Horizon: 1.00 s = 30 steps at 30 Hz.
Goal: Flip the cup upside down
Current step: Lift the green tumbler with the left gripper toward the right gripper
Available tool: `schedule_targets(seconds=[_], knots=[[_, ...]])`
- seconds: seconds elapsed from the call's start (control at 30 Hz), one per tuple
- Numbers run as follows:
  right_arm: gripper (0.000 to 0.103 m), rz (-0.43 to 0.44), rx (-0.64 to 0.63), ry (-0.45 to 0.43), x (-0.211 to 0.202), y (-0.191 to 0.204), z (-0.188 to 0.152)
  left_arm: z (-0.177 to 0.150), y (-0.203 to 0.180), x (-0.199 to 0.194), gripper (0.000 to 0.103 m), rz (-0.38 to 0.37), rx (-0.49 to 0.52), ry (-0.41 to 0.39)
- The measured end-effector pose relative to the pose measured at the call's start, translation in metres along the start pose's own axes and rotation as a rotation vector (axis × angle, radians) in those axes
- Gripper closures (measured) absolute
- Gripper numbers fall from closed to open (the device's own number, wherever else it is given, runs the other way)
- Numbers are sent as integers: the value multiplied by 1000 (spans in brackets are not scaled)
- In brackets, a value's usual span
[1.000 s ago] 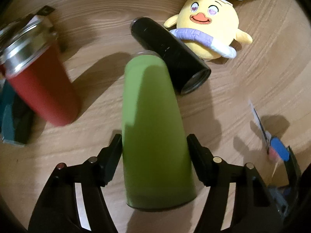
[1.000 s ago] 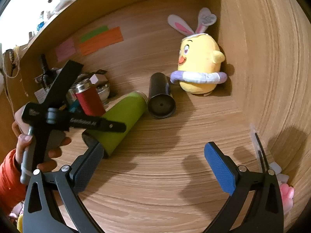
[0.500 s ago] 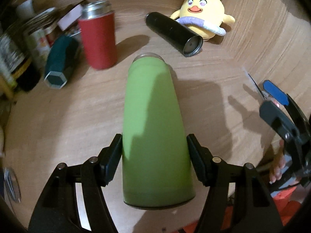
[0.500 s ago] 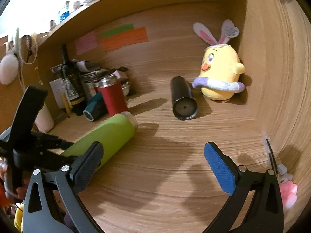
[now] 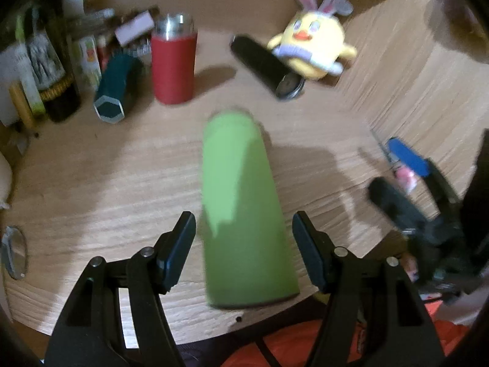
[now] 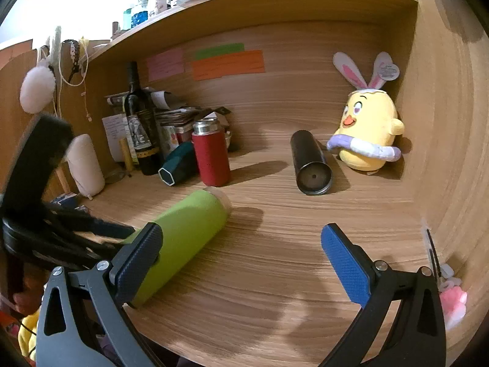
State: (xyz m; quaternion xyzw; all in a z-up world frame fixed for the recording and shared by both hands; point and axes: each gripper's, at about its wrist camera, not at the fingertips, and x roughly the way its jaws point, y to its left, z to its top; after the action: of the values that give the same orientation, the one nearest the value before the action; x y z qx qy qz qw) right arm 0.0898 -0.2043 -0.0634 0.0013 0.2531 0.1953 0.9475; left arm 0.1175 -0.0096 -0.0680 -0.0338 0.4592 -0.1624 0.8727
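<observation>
The green cup (image 5: 244, 208) lies on its side on the wooden desk (image 5: 107, 183), its mouth pointing toward the back; it also shows in the right wrist view (image 6: 183, 238). My left gripper (image 5: 244, 247) is open, its fingers on either side of the cup with small gaps, not touching it. My right gripper (image 6: 241, 260) is open and empty, over the desk front to the right of the cup; it shows at the right of the left wrist view (image 5: 397, 177).
A red flask (image 6: 211, 156) stands upright behind the cup. A black tumbler (image 6: 310, 163) lies on its side by a yellow plush chick (image 6: 366, 134). A teal hexagonal container (image 6: 177, 168), a dark bottle (image 6: 137, 122) and clutter fill the back left. Side wall (image 6: 443, 122) at right.
My left gripper has opened and let go of the green cup, which now lies on the desk. Both grippers have drawn back toward the desk's front edge.
</observation>
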Motion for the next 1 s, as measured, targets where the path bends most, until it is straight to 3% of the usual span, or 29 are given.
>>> schedule_targets(seconds=[0.23, 0.53, 0.73, 0.8, 1.0], knots=[[0, 75, 10, 56, 15, 14, -3, -9, 18, -30, 37, 64, 13, -90], [0, 160, -48, 129, 28, 61, -26, -39, 50, -15, 37, 182, -2, -47], [0, 60, -79, 140, 40, 78, -51, -41, 48, -24, 37, 195, 10, -91], [9, 42, -66, 129, 41, 75, -58, -40, 44, -27, 37, 199, 23, -109], [15, 25, -75, 85, 36, 72, -69, -32, 30, -26, 37, 181, 48, -141]])
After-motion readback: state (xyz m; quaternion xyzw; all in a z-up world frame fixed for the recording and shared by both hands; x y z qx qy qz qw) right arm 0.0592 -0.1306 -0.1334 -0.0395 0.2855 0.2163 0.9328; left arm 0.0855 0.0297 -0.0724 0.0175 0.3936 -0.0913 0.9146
